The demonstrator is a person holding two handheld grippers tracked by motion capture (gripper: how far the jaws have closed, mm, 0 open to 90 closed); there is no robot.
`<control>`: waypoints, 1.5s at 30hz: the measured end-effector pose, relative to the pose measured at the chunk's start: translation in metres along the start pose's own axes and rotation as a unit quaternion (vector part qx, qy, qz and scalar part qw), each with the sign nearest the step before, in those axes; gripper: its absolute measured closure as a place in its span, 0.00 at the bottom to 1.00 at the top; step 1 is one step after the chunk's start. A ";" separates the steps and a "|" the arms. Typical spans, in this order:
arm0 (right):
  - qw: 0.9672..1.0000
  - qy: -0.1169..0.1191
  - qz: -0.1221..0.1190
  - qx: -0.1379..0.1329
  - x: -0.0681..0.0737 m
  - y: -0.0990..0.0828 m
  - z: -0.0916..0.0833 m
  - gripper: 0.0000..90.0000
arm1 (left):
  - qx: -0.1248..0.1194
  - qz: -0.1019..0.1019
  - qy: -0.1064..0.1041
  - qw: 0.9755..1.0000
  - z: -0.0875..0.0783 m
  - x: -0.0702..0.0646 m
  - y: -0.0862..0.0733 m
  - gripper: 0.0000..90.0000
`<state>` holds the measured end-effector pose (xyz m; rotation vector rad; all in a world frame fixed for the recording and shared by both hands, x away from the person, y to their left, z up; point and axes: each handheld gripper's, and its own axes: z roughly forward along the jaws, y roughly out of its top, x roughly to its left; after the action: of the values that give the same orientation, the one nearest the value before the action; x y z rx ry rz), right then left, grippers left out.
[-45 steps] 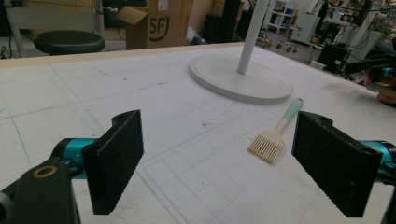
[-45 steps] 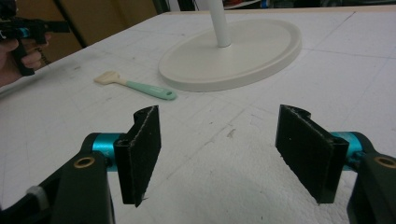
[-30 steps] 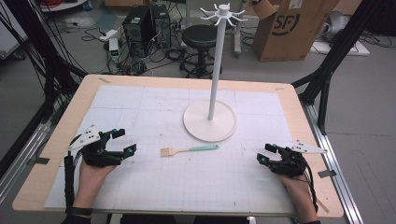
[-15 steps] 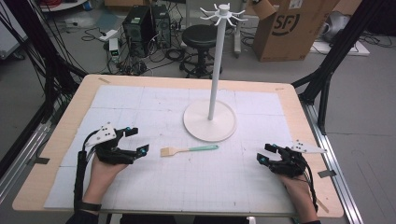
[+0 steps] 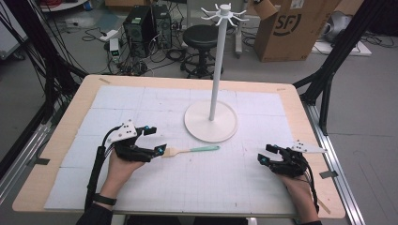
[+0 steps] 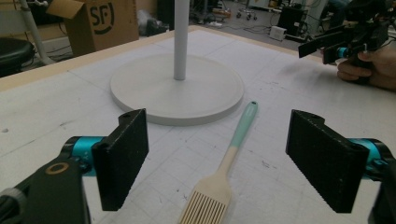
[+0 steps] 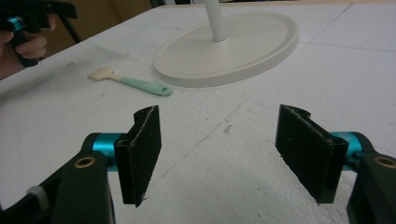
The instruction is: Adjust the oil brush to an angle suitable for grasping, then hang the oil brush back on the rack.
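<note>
A lab: gridded test table (image 5: 141, 98) amid computer towers (image 5: 145, 23), cables (image 5: 33, 61), a cardboard box (image 5: 295, 30).

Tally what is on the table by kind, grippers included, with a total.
Grippers: 2, the left gripper and the right gripper, both open
Brush: 1, cream bristle head, mint handle
Stand: 1, white, round base and pole
Total: 4
</note>
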<state>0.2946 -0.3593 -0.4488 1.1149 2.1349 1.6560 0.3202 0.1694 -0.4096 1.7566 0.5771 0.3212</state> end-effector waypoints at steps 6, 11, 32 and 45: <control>1.000 -0.001 0.000 0.001 0.000 0.000 0.000 0.35 | -0.003 -0.032 -0.014 0.999 0.002 0.002 0.000 0.23; 1.000 0.000 0.000 0.002 0.000 0.000 0.000 0.35 | -0.010 -0.044 -0.026 0.999 0.003 0.003 0.000 0.18; 1.000 0.005 -0.008 0.003 0.000 0.000 0.001 0.35 | 0.086 0.016 -0.048 0.995 0.076 -0.011 0.013 0.12; 1.000 0.006 -0.007 0.003 0.000 0.000 0.001 0.35 | 0.156 0.036 -0.059 0.985 0.107 -0.011 -0.003 0.16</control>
<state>0.2952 -0.3586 -0.4490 1.0925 2.1526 1.6559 0.3640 0.0757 -0.4400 2.0859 0.4982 0.1816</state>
